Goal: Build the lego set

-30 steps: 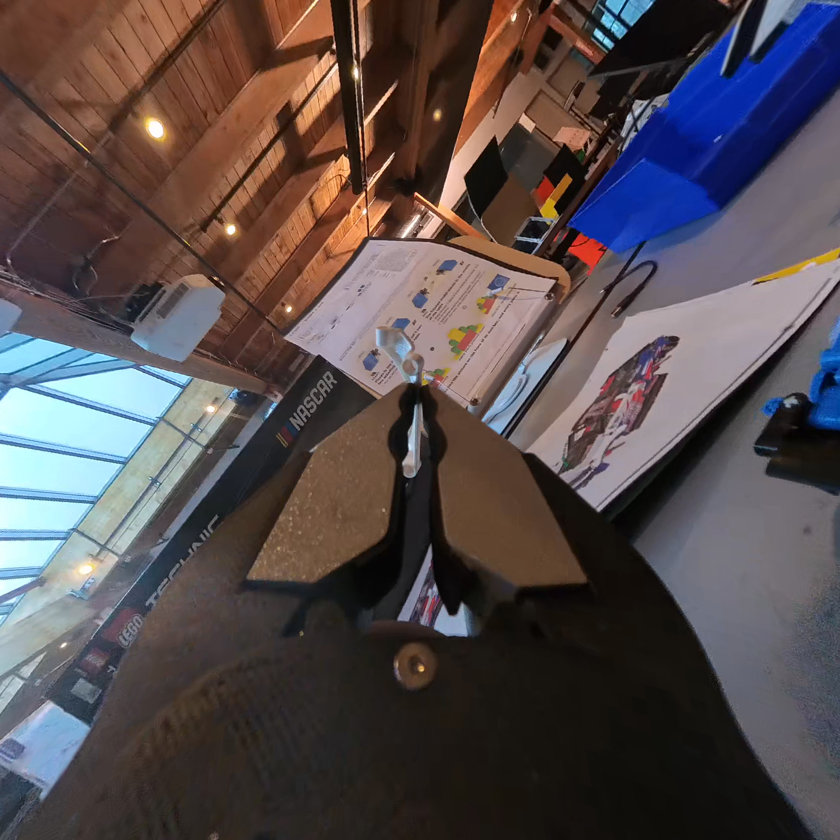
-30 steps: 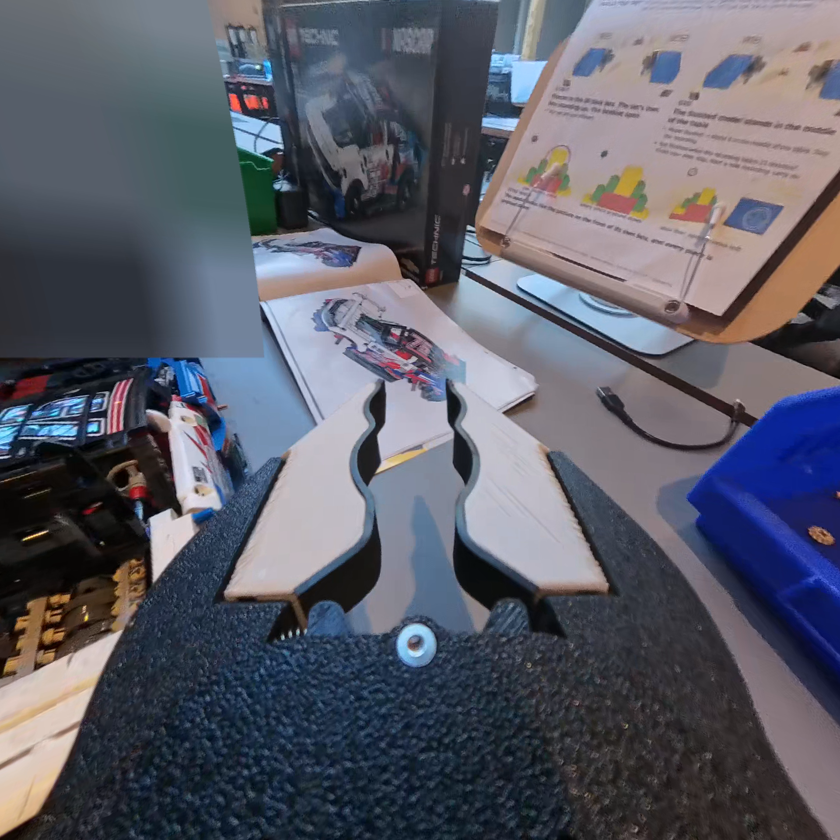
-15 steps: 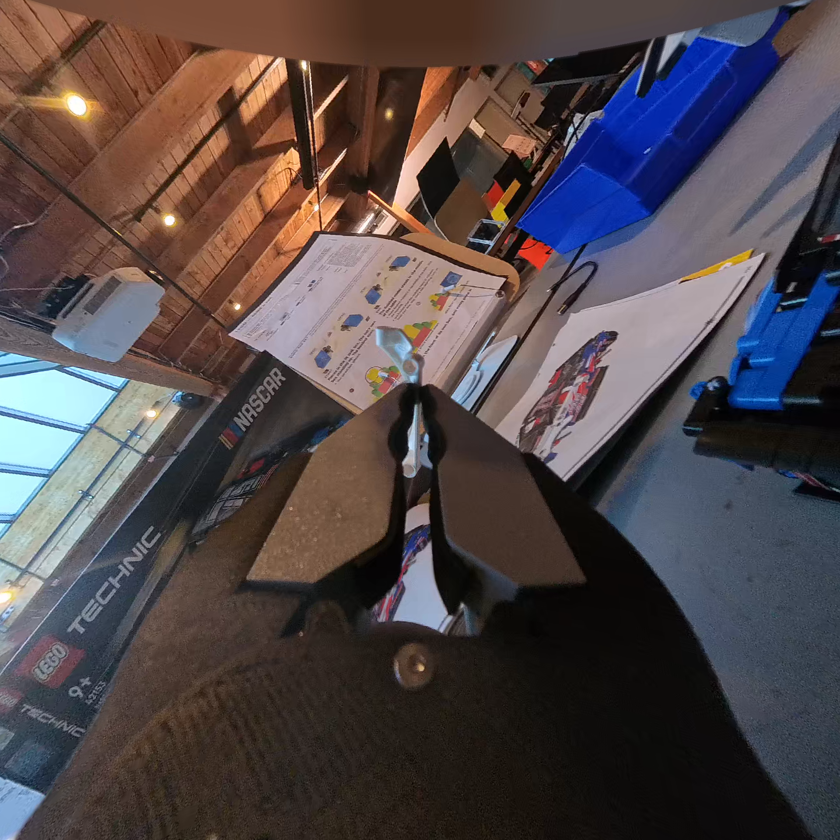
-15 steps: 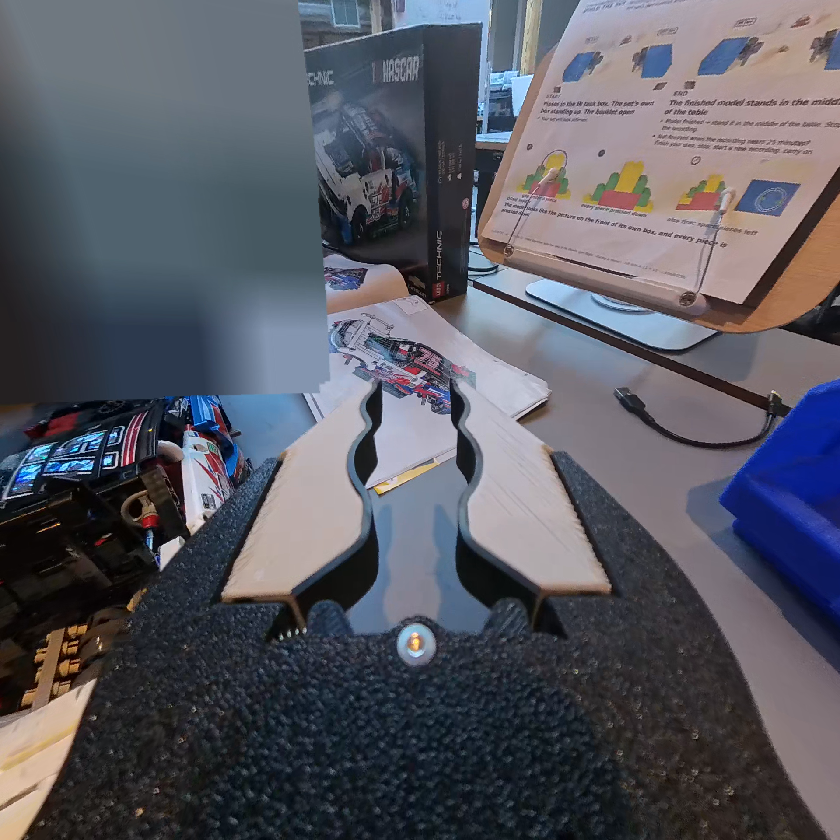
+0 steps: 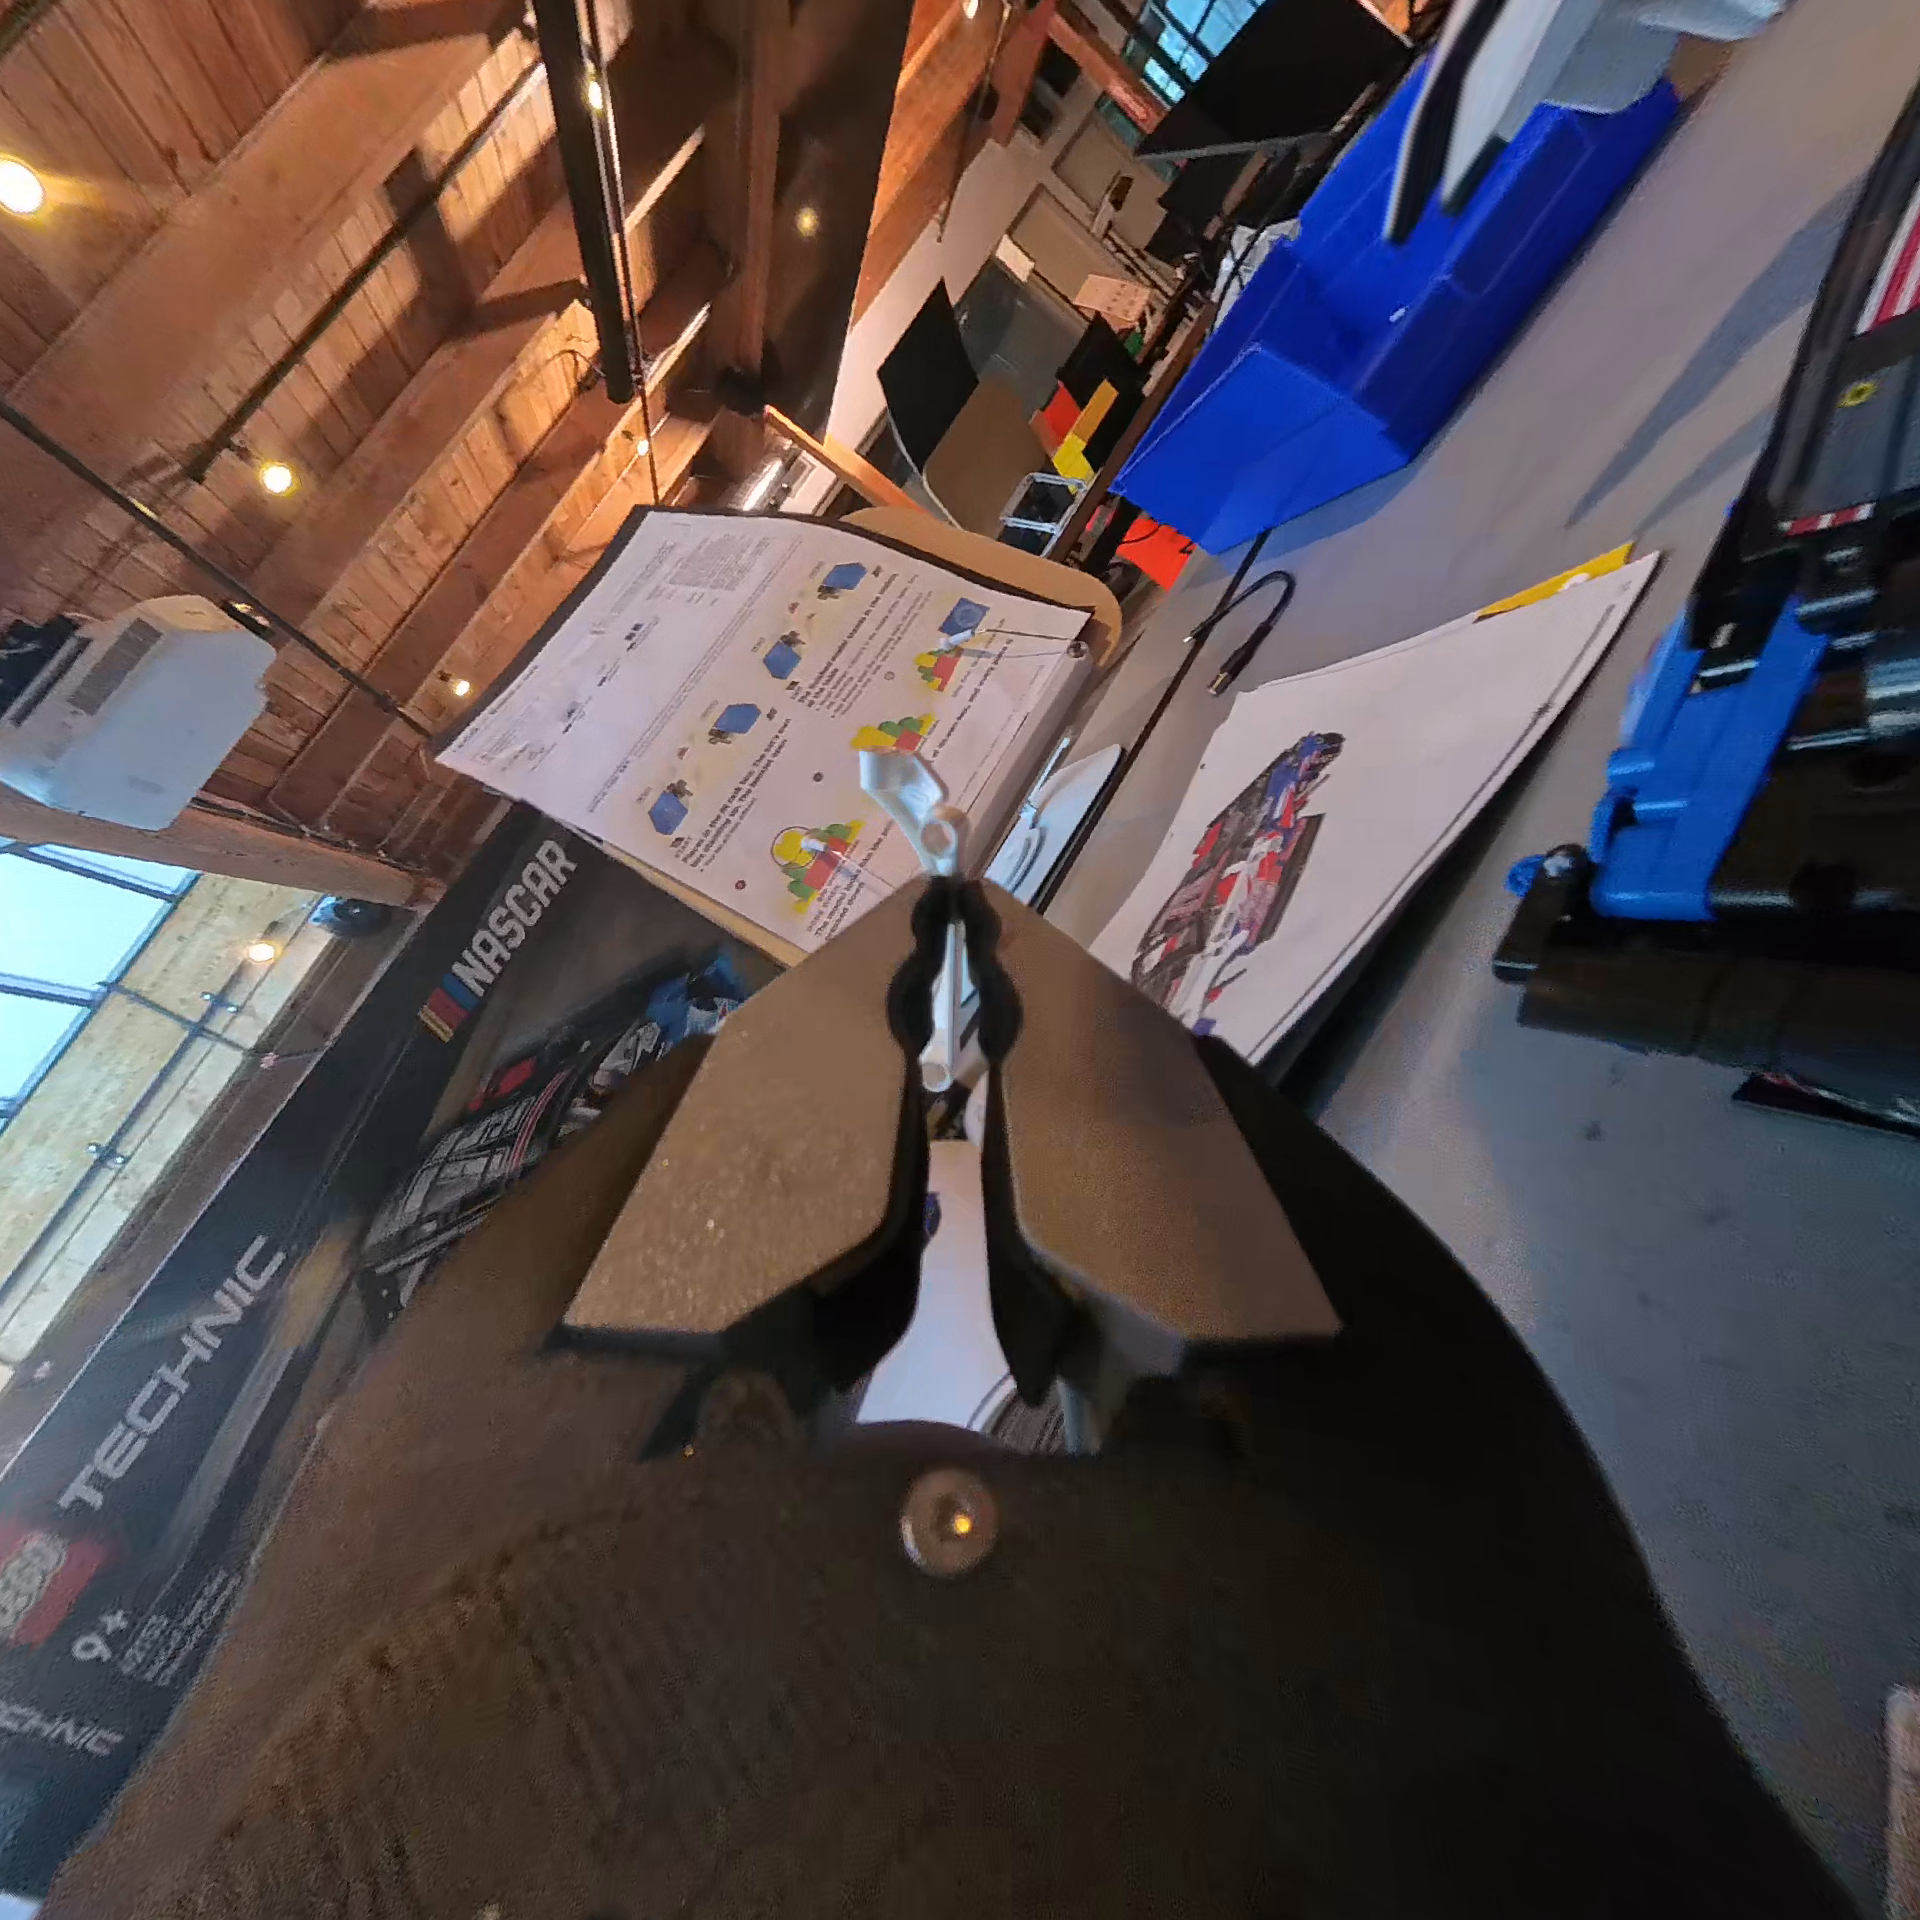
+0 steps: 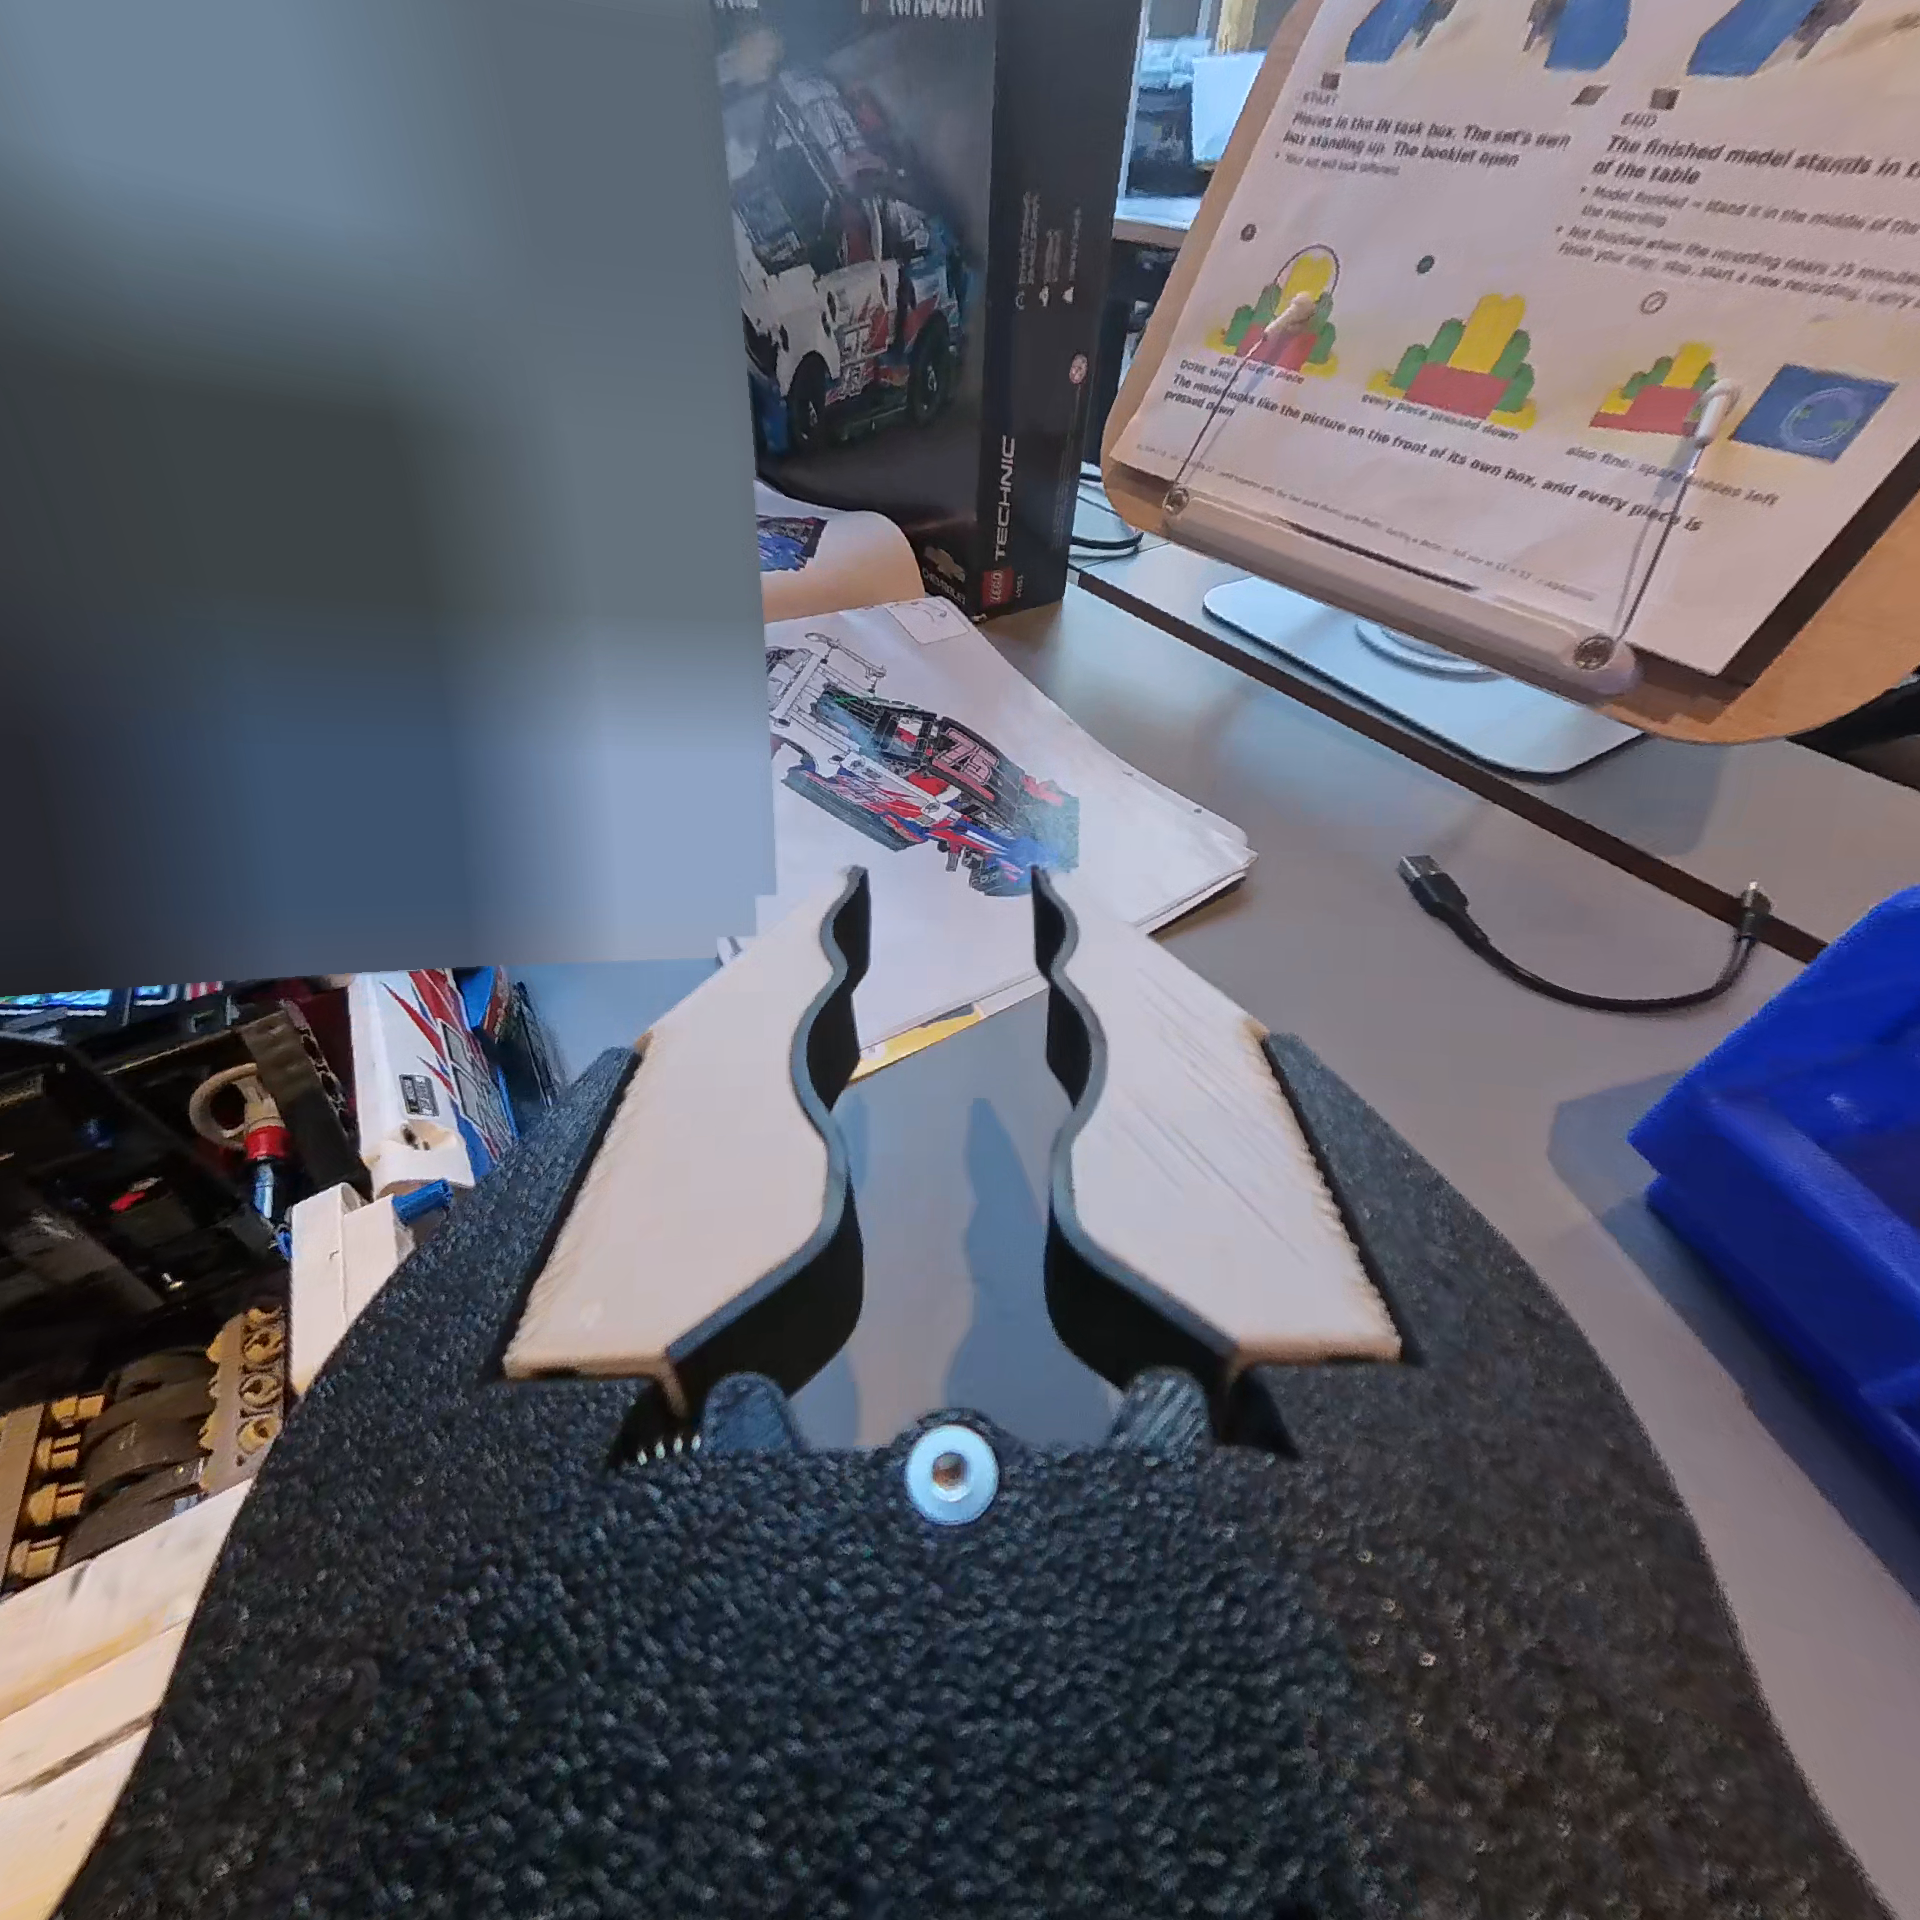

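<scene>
The grey table (image 6: 1455, 1039) stretches ahead of both grippers. Left of the right gripper (image 6: 948, 894) sits the partly built lego car (image 6: 208, 1195), black with white and blue panels; ahead of it lies the open instruction booklet (image 6: 1039, 727), and farther off the set's dark box (image 6: 935, 312) stands upright. A blue bin (image 6: 1818, 1143) is to its right. Its jaws are parted and empty. The left gripper (image 5: 948, 899) is clenched on a slim white lego piece (image 5: 914, 800), whose angled end sticks out past the fingertips.
</scene>
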`<action>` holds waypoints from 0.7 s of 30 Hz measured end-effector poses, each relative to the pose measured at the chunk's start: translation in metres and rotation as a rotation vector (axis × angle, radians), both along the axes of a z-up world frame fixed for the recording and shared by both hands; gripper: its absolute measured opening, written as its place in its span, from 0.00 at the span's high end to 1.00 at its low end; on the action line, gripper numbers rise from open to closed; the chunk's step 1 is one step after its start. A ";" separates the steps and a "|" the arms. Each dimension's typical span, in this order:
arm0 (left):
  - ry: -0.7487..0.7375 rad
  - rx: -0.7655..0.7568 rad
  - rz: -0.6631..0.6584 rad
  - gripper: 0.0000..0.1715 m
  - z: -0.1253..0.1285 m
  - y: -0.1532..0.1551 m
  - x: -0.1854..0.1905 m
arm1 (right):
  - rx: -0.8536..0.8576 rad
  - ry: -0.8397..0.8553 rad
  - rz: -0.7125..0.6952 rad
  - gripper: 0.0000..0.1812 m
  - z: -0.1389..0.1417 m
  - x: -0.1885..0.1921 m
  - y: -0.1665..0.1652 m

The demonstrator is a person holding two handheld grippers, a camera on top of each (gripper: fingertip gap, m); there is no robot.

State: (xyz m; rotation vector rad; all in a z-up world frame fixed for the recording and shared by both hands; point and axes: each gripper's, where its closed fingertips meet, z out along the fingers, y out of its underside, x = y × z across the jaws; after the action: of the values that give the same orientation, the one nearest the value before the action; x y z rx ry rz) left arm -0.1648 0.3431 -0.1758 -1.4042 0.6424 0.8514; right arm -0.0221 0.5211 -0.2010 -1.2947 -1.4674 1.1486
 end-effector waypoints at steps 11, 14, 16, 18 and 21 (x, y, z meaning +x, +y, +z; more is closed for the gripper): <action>0.100 0.076 -0.008 1.00 0.045 -0.013 0.049 | 0.126 0.052 -0.043 0.86 0.025 0.027 -0.008; 0.201 0.035 -0.088 1.00 0.050 -0.023 0.099 | 0.098 0.073 -0.016 0.84 0.045 0.048 -0.027; 0.318 -0.016 -0.136 1.00 0.046 -0.031 0.131 | 0.098 0.081 -0.006 0.84 0.056 0.065 -0.041; 0.395 -0.011 -0.162 1.00 0.050 -0.042 0.155 | 0.099 0.085 0.020 0.84 0.065 0.082 -0.062; 0.397 0.103 -0.157 1.00 0.067 -0.057 0.170 | 0.128 0.090 0.059 0.83 0.070 0.101 -0.095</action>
State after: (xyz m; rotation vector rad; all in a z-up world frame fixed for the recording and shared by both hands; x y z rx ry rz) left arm 0.0056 0.2863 -0.1090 -1.0829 0.9824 1.0319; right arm 0.0787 0.4261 -0.1307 -1.1054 -1.4954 1.1176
